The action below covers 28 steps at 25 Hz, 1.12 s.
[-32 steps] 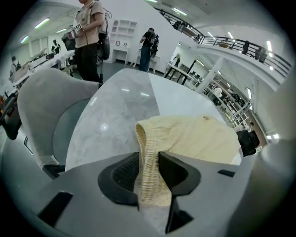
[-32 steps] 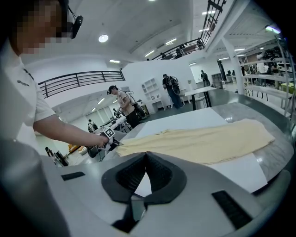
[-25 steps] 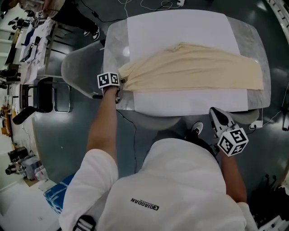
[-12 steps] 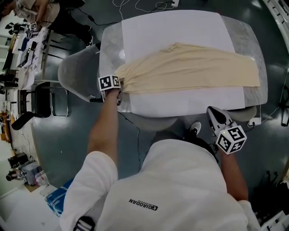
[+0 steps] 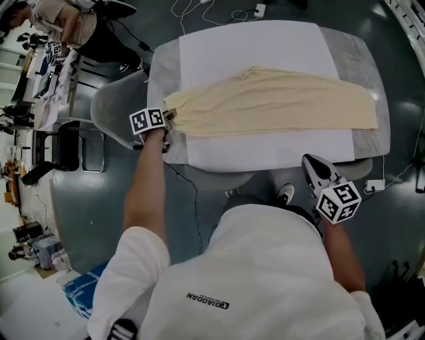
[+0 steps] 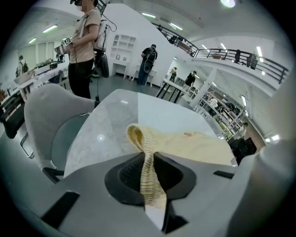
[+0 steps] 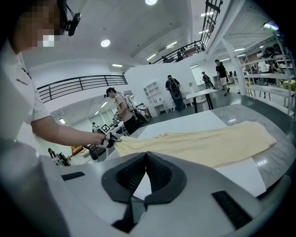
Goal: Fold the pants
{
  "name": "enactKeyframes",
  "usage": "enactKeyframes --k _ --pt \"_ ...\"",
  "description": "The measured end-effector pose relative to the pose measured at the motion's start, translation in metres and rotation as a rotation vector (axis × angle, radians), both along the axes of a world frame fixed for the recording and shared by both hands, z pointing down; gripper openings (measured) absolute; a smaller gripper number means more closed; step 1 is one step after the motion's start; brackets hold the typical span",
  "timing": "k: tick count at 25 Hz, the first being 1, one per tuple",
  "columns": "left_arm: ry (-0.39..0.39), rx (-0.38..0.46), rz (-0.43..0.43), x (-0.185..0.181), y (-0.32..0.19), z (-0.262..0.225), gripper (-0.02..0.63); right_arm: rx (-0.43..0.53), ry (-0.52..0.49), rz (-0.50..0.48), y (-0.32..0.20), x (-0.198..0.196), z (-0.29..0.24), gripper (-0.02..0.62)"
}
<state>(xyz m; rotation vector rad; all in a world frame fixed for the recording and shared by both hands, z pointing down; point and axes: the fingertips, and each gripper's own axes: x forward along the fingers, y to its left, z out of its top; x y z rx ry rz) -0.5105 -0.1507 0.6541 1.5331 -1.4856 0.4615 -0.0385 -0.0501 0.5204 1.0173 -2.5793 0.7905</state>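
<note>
Cream pants (image 5: 265,99) lie stretched left to right over a white sheet (image 5: 265,40) on the table. My left gripper (image 5: 165,121) is at their left end. Its jaws have just been closing and are now shut on the ribbed edge (image 6: 147,171) of the pants, which rises in a loop off the tabletop. The rest of the pants (image 6: 194,143) trails away flat behind it. My right gripper (image 5: 311,163) hovers off the table's near edge, right of centre, with its jaws shut and nothing in them (image 7: 147,162). From there the pants (image 7: 208,143) and the left gripper (image 7: 111,138) show across the table.
A grey chair (image 5: 116,106) stands at the table's left end, close to my left hand. The marble tabletop (image 5: 368,53) shows around the sheet. Cables (image 5: 219,8) lie on the floor beyond the table, and people stand farther off (image 6: 83,46).
The left gripper has closed on the pants' left end and lifted it, moving slightly left. The right gripper has hardly shifted.
</note>
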Motion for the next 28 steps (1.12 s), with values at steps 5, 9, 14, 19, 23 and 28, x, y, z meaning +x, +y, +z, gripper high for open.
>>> enactKeyframes --k 5,9,14,19,23,28 --pt "0.018 0.063 0.004 0.03 -0.005 -0.037 0.072 0.037 -0.028 -0.021 -0.005 0.022 -0.012 0.021" --pt "0.023 0.109 0.018 0.062 -0.007 -0.064 0.072 0.058 -0.046 -0.03 -0.009 0.049 -0.02 0.021" --pt "0.019 0.154 0.054 0.113 -0.009 -0.096 0.071 0.076 -0.064 -0.03 -0.011 0.09 -0.028 0.021" --pt "0.009 0.18 0.073 0.152 -0.016 -0.113 0.067 0.076 -0.088 -0.002 -0.019 0.12 -0.029 0.021" --pt "0.021 0.205 0.105 0.169 -0.019 -0.134 0.067 0.068 -0.111 0.029 -0.02 0.126 -0.036 0.021" --pt "0.082 0.256 0.201 0.209 -0.04 -0.159 0.067 0.077 -0.107 0.072 -0.038 0.132 -0.041 0.021"
